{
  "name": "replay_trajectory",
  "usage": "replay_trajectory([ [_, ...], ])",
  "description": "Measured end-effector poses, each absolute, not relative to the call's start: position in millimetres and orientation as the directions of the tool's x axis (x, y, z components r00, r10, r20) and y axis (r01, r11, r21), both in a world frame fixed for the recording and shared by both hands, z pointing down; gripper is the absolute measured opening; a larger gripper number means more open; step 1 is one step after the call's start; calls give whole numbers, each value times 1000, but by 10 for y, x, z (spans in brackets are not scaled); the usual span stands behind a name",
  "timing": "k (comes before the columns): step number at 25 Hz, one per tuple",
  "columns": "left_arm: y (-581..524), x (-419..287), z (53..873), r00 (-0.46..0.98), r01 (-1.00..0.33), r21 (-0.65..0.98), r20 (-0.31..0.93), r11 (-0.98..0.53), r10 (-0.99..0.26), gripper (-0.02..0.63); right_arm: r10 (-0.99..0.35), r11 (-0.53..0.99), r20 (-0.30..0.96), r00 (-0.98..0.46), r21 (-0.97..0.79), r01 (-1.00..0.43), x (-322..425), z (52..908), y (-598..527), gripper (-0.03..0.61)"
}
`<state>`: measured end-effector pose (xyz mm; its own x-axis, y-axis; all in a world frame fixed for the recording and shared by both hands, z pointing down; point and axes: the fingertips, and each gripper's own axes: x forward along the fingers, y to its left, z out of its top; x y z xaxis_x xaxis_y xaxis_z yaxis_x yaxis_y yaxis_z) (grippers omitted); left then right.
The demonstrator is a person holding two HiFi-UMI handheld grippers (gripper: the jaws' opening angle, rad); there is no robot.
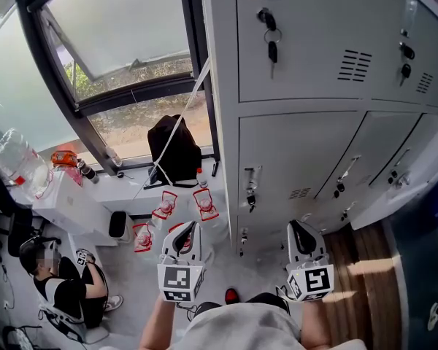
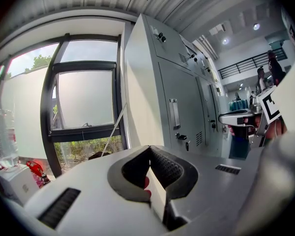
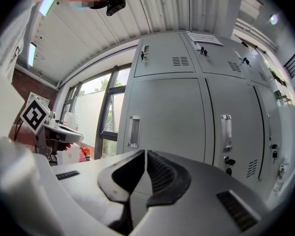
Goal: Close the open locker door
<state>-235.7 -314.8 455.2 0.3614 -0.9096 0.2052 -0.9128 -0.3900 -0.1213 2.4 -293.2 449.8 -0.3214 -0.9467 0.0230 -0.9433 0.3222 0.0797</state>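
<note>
A bank of grey metal lockers (image 1: 299,152) fills the right half of the head view, and every door I can see lies flush with its frame. Keys (image 1: 271,42) hang from an upper lock. My left gripper (image 1: 187,228) is held low in front of the lockers' left corner; its jaws are shut with nothing between them (image 2: 148,149). My right gripper (image 1: 299,228) hovers before the lower doors, level, jaws shut and empty (image 3: 145,154). In the right gripper view a closed door with a recessed handle (image 3: 133,131) lies straight ahead.
A window (image 1: 117,42) is left of the lockers, with a black bag (image 1: 177,152) on its sill and red-labelled bottles (image 1: 204,203) below. A large water bottle (image 1: 18,162) stands on a white ledge. A person (image 1: 66,283) sits at bottom left.
</note>
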Motion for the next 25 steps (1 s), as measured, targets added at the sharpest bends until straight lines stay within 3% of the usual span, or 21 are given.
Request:
replay_trajectory([
  [25,-3049,-2397,4582,343,-921,-113,217,-372,-914,21,-950,311,49,-309,54,-949,29,4622,-2848,17],
])
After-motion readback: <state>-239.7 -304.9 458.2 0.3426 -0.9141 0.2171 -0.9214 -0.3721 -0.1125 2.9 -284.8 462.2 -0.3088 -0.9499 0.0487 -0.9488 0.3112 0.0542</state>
